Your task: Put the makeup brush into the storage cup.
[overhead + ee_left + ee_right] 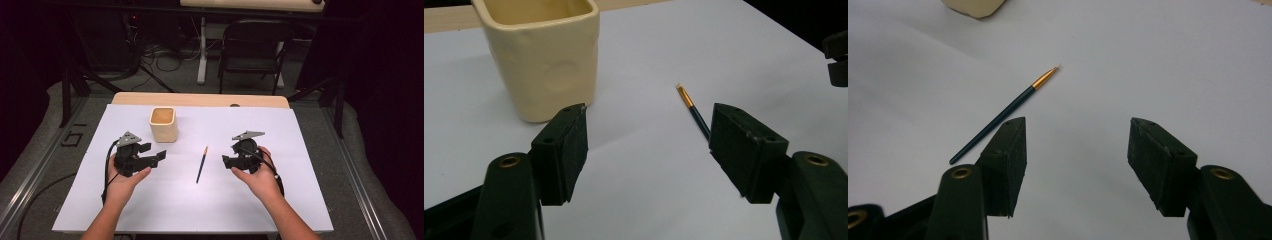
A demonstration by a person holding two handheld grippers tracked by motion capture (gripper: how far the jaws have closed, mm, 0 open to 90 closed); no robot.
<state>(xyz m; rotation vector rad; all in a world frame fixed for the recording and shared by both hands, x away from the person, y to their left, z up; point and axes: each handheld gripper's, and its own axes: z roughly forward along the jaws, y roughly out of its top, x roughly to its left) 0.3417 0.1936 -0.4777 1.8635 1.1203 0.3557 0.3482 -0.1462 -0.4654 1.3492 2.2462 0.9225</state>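
Black jaws of the right claw (1075, 150) are seen parted with nothing between them; the left claw (649, 145) is likewise released. Between the two, a thin paintbrush (202, 164) lies flat on the white counter (300, 200), well apart from the cream cup (163, 125). So slim a handle could be missed — or rolled aside — if the pads are closed off-centre.

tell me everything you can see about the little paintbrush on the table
The paintbrush is thin, with a dark handle, a gold-coloured ferrule and a small pale tip. It lies flat on the white table cover, tip pointing away from the person and slightly right in the high view. It sits between the two grippers, a little ahead of the cream cup. Nothing touches it.
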